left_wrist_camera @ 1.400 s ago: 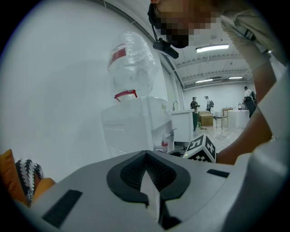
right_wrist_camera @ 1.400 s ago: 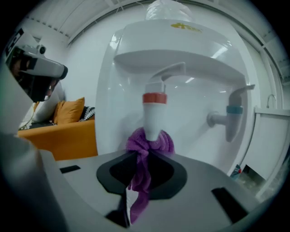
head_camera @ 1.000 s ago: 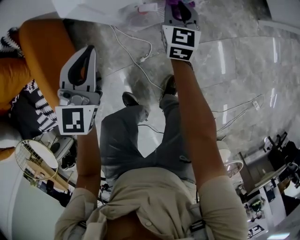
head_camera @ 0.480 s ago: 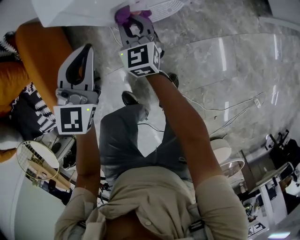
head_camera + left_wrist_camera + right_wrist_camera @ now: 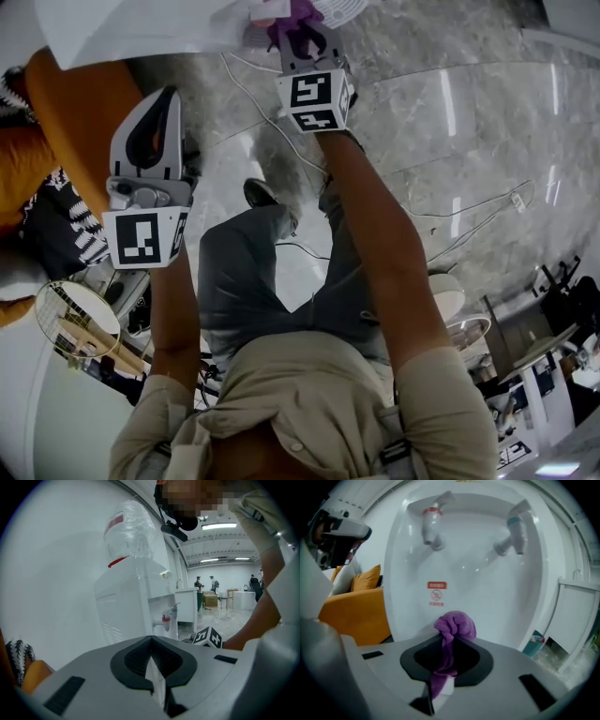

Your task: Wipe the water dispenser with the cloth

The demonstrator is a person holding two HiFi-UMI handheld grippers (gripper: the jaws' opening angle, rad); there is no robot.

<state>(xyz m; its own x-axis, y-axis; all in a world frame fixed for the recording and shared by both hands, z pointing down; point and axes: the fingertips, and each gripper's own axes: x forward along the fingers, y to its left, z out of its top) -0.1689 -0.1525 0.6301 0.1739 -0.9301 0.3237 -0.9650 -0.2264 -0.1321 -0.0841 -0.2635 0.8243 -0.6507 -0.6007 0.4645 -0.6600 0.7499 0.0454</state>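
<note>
Nearest the head camera, the person's forearms (image 5: 375, 253) reach forward toward the water dispenser (image 5: 141, 28), each hand carrying a gripper. The left gripper (image 5: 161, 103) hangs short of the water dispenser and off to its side; its jaws are pressed together with nothing between them (image 5: 152, 667), and its own camera sees the cabinet (image 5: 126, 611) obliquely, with the clear bottle (image 5: 131, 531) seated on top. The right gripper (image 5: 298, 33) is further forward, directly before the dispenser's front recess (image 5: 478, 588), jaws clenched on the purple cloth (image 5: 454, 626). The cloth bunches out past the jaw tips (image 5: 445, 667) and sits against or just short of the recess wall, immediately below the small red warning label (image 5: 436, 592); actual contact cannot be confirmed. Higher in the same recess project the red tap (image 5: 430, 524) and the blue tap (image 5: 514, 531), both well above the cloth. Beside the dispenser's left flank stands an orange sofa (image 5: 356, 606), and a white cable (image 5: 253, 94) trails over the marble floor (image 5: 450, 141) at its base.
</note>
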